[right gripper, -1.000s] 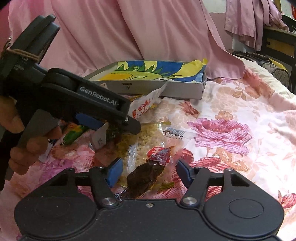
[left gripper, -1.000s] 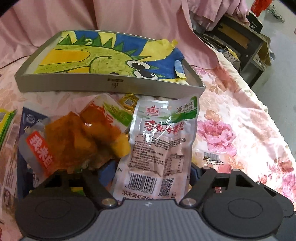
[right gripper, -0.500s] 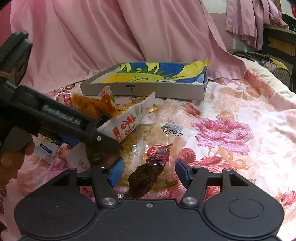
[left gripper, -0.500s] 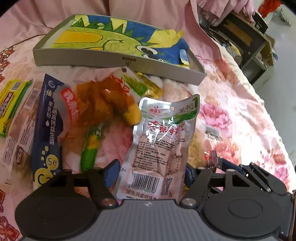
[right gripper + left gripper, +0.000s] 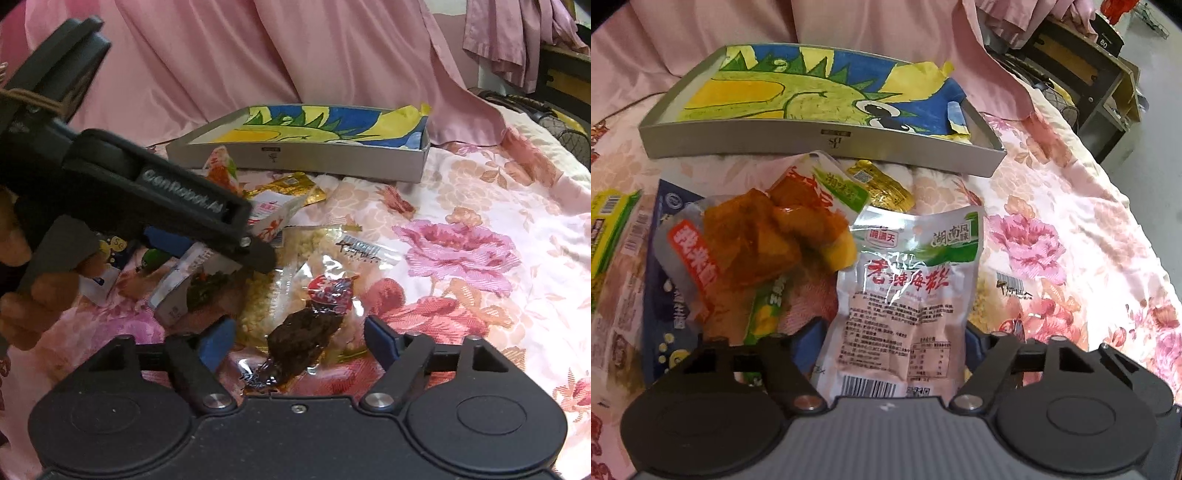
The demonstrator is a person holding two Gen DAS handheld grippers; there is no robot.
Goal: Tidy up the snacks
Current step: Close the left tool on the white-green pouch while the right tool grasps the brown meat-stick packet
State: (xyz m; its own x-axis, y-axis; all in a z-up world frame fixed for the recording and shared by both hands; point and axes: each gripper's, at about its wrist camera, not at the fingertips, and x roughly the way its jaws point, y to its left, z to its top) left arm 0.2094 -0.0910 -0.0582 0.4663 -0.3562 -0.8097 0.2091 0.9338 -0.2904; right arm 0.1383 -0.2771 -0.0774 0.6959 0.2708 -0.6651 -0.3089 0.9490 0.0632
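A grey tray (image 5: 827, 142) lined with a dinosaur drawing lies at the back of the flowered bed; it also shows in the right wrist view (image 5: 332, 162). My left gripper (image 5: 892, 341) is shut on a silver snack packet (image 5: 905, 295) and holds it up over the pile. An orange tofu snack pack (image 5: 757, 236) lies just left of the silver packet. My right gripper (image 5: 299, 341) is open around a clear pack with a dark meat snack (image 5: 306, 332), which lies on a pack of pale grains (image 5: 266, 288).
A blue sachet (image 5: 661, 302), a green-yellow pack (image 5: 609, 229) and a gold packet (image 5: 882, 184) lie left and ahead. A dark shelf unit (image 5: 1086, 74) stands right of the bed. My left gripper's body (image 5: 147, 192) crosses the right wrist view.
My left gripper has lifted the silver packet and moved forward toward the tray. The right gripper stays open over the dark meat pack.
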